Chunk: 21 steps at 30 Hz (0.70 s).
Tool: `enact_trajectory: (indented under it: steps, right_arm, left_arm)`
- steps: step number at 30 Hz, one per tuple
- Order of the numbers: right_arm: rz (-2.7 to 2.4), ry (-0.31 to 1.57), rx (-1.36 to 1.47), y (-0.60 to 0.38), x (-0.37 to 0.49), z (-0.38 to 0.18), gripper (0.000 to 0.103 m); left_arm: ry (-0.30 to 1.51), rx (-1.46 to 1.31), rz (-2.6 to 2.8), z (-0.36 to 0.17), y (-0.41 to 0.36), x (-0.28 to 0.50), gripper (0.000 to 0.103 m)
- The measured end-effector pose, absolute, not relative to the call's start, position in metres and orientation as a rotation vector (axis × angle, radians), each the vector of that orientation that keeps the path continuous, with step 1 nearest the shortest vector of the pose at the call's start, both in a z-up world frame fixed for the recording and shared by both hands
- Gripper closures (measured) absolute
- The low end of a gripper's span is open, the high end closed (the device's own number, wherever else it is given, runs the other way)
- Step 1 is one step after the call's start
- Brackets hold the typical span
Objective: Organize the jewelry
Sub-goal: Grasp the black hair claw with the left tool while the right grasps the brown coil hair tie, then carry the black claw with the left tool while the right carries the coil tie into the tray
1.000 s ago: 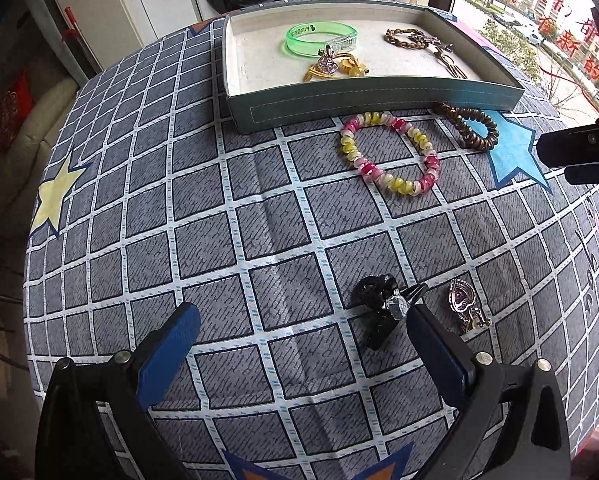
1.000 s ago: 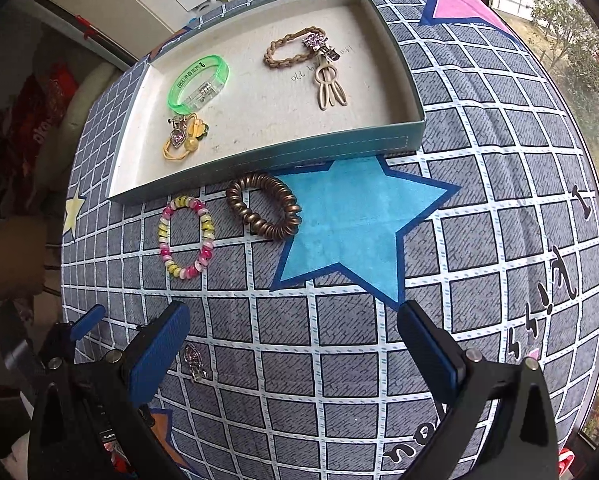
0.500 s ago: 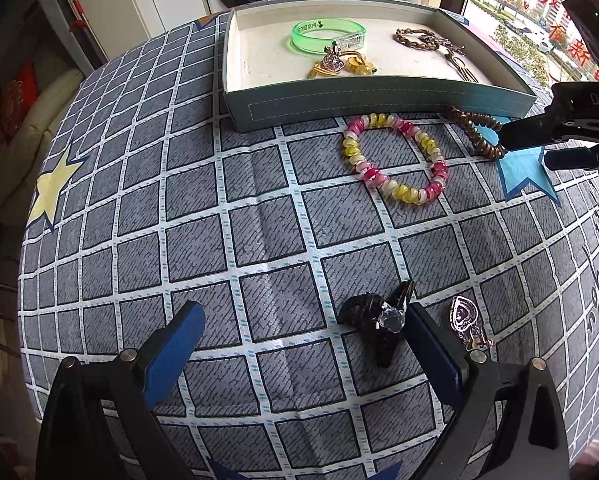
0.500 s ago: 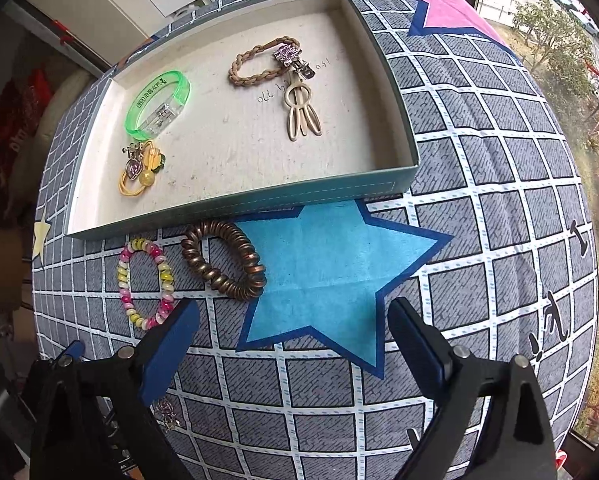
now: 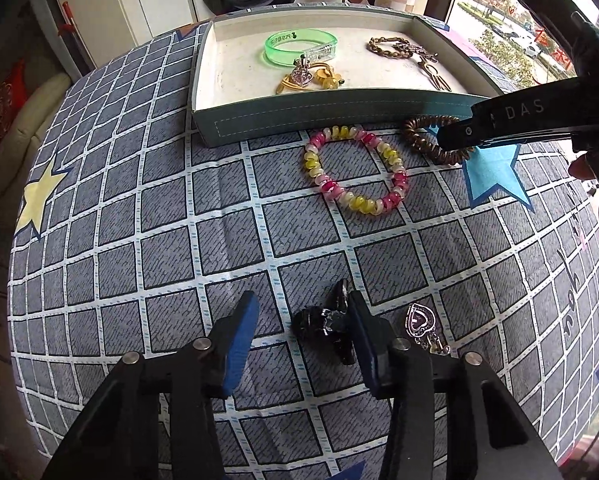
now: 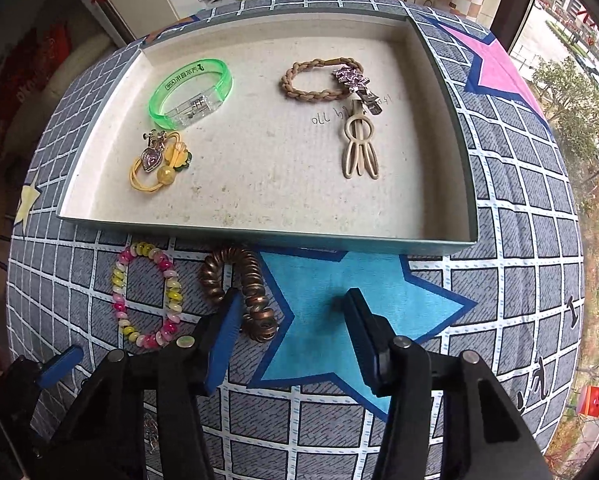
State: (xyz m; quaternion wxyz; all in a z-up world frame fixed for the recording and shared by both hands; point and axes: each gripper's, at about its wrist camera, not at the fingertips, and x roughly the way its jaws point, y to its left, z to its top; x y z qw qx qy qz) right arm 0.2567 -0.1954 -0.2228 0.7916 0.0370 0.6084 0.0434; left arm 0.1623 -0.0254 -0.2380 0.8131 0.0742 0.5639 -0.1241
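Observation:
My left gripper (image 5: 301, 330) is open around a black hair clip (image 5: 327, 322) lying on the checked cloth; its right finger touches the clip. A heart pendant (image 5: 419, 322) lies just right of it. My right gripper (image 6: 289, 330) is open, with its left finger beside a brown spiral hair tie (image 6: 243, 292), which also shows in the left wrist view (image 5: 427, 140). A pink and yellow bead bracelet (image 5: 355, 170) lies in front of the shallow box (image 6: 267, 236). The box holds a green bangle (image 6: 191, 92), a yellow hair tie (image 6: 159, 164), a braided tie (image 6: 319, 80) and a beige clip (image 6: 359, 148).
The table is covered with a grey checked cloth with a blue star (image 6: 339, 312), a pink star (image 6: 495, 68) and a yellow star (image 5: 39, 196). The right gripper's body (image 5: 519, 120) shows at the right of the left wrist view. A window is at the right.
Both grippers have moved forward and narrowed. The left one now brackets the black clip. The right one has come up to the spiral hair tie.

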Motion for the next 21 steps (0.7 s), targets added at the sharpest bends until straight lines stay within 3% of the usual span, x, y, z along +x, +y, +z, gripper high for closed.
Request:
enact_trajectory:
  steps: [2, 5, 21]
  right_arm:
    - [0.112, 1.302, 0.059, -0.192, 0.257, -0.222, 0.064]
    - [0.120, 1.310, 0.045, -0.187, 0.256, -0.222, 0.090]
    - [0.213, 1.305, 0.255, -0.215, 0.212, -0.199, 0.090]
  left_arm:
    - [1.206, 0.153, -0.270, -0.238, -0.028, 0.162, 0.063]
    - [1.218, 0.113, -0.286, -0.239, -0.022, 0.168, 0.064]
    - [1.197, -0.064, -0.281, -0.205, 0.011, 0.180, 0.067]
